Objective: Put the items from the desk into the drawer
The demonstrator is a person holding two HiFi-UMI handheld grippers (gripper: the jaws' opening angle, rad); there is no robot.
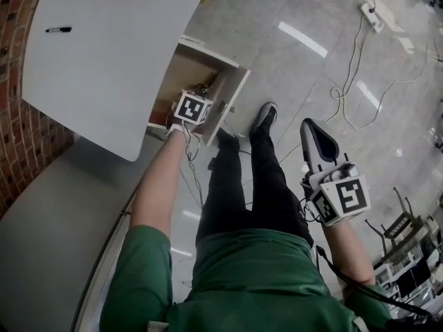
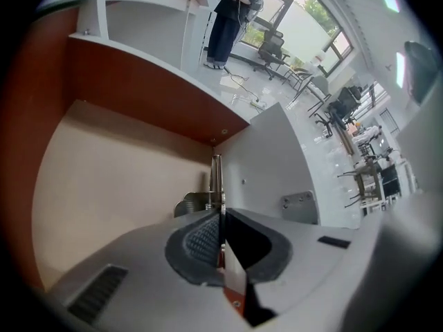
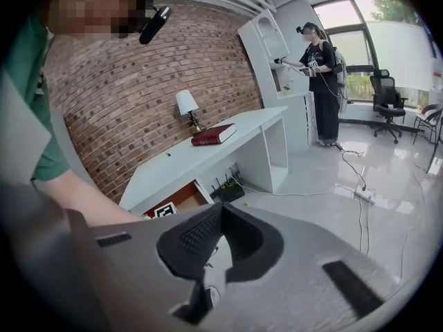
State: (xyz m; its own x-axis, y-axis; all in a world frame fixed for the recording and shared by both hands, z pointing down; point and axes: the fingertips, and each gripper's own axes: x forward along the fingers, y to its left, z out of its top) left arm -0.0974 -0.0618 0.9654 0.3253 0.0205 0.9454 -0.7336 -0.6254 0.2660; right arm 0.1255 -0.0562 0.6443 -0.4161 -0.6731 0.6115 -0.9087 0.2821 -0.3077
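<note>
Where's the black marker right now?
Head view, upper left: the black marker lies on the white desk near the brick wall, well apart from the open drawer.

a red brick wall (image 3: 138, 81) runs along one side of the room, and a glossy grey floor (image 1: 311, 75) carries a white power strip (image 1: 372, 16) with pale cables (image 1: 338, 93) looping away from it. a second person (image 3: 320, 75) in dark clothes stands at a tall white shelf unit (image 3: 273, 54), near a black office chair (image 3: 387, 99) set before a large window (image 3: 394, 33). more chairs (image 1: 403, 223) crowd one edge of the floor, and a black box with small antennas (image 3: 228, 189) sits low by the wall.
</note>
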